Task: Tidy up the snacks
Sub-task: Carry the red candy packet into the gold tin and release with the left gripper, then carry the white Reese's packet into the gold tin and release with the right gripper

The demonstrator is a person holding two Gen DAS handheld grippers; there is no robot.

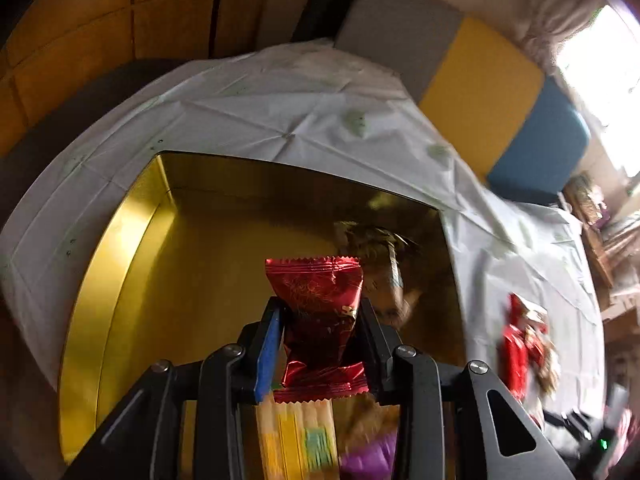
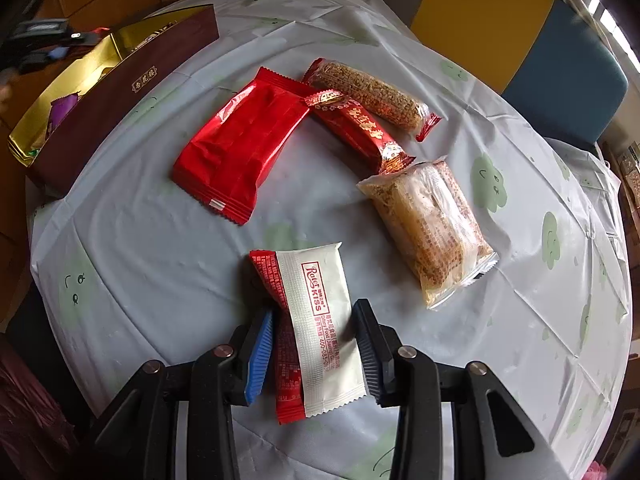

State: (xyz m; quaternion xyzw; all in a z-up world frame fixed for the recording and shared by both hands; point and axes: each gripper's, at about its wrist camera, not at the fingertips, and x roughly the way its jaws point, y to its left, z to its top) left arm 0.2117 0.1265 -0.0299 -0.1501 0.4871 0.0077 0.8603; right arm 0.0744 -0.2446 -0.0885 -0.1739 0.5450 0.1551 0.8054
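My left gripper [image 1: 320, 312] is shut on a small red foil snack packet [image 1: 320, 312] and holds it over the open gold-lined box [image 1: 120, 240]. Below it in the box lie a yellow packet [image 1: 296, 436], a purple one [image 1: 368, 460] and a brown wrapped snack [image 1: 380, 248]. My right gripper [image 2: 312, 320] is shut on a white and red packet [image 2: 316, 320] low over the table. Beyond it lie a big red packet [image 2: 240, 144], a narrow red bar [image 2: 356, 128], a grain bar [image 2: 372, 96] and a clear sesame snack pack [image 2: 432, 232].
The table wears a white cloth with green prints [image 2: 540, 280]. The brown box [image 2: 120, 96] stands at its far left edge in the right wrist view. Yellow and blue chairs [image 2: 520, 40] stand behind. Red snacks [image 1: 524, 348] show at right in the left wrist view.
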